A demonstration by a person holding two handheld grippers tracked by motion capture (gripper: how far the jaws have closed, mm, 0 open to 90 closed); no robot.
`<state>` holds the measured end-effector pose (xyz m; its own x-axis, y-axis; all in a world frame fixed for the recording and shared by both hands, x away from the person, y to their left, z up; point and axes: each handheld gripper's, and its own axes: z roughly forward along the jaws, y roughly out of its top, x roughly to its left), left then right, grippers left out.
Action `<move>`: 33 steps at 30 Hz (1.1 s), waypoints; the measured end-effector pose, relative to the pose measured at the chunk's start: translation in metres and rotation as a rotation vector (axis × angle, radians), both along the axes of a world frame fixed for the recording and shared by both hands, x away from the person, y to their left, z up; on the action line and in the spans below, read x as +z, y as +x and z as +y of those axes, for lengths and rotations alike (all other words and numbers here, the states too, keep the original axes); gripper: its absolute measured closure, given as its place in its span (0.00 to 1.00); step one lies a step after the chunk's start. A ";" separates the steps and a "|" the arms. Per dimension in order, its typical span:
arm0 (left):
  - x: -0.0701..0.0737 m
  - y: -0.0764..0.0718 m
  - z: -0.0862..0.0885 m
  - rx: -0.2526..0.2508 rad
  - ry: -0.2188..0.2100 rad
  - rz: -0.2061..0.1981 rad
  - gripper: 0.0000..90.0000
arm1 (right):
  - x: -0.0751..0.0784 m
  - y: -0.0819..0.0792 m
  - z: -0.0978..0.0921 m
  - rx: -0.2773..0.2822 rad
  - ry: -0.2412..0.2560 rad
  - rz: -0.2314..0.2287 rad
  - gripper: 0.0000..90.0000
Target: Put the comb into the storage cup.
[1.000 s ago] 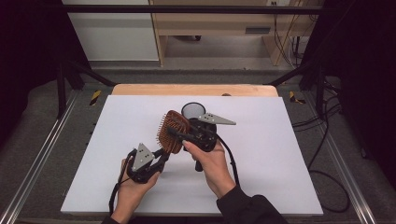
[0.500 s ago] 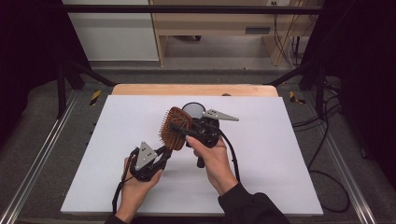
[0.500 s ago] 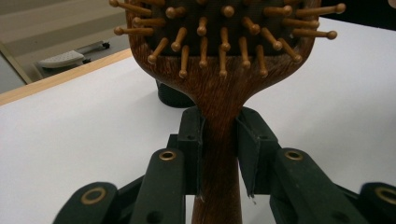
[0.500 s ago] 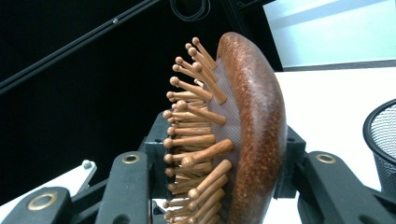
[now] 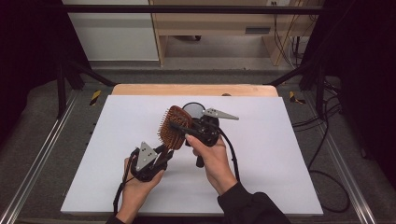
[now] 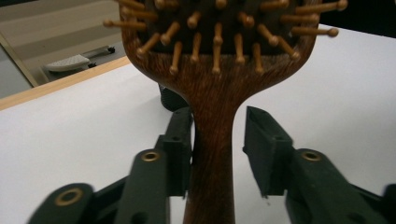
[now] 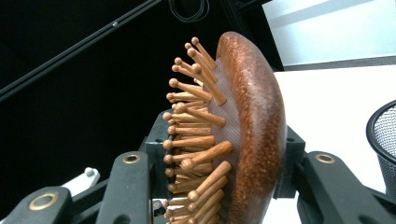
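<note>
Standing between both jaws: wooden hairbrush [image 5: 174, 127].

Even overhead light brightens the white rectangular table sheet [image 5: 280, 154]; surroundings fall dark. Soft shadows only. The brown wooden paddle hairbrush [image 6: 212, 88] blurs up close in the left gripper view.

Between the matt black plastic jaws sits the dark brown wooden paddle hairbrush [image 6: 212, 140], grain showing, back faintly glossy; beyond it, a smooth matt white table sheet [image 5: 280, 154] and black wire-mesh cup [image 7: 385, 140].
</note>
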<state>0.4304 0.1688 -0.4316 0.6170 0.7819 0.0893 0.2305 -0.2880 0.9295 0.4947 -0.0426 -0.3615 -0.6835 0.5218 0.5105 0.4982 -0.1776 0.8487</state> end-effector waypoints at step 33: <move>0.009 -0.013 0.100 0.186 -0.224 -0.078 0.05 | 0.011 0.015 -0.035 -0.136 -0.031 -0.049 0.59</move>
<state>0.4174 0.2684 -0.4223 0.4593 0.8865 -0.0567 0.1856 -0.0334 0.9821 0.5099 -0.0781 -0.3501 -0.6294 0.6262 0.4601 0.4290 -0.2137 0.8777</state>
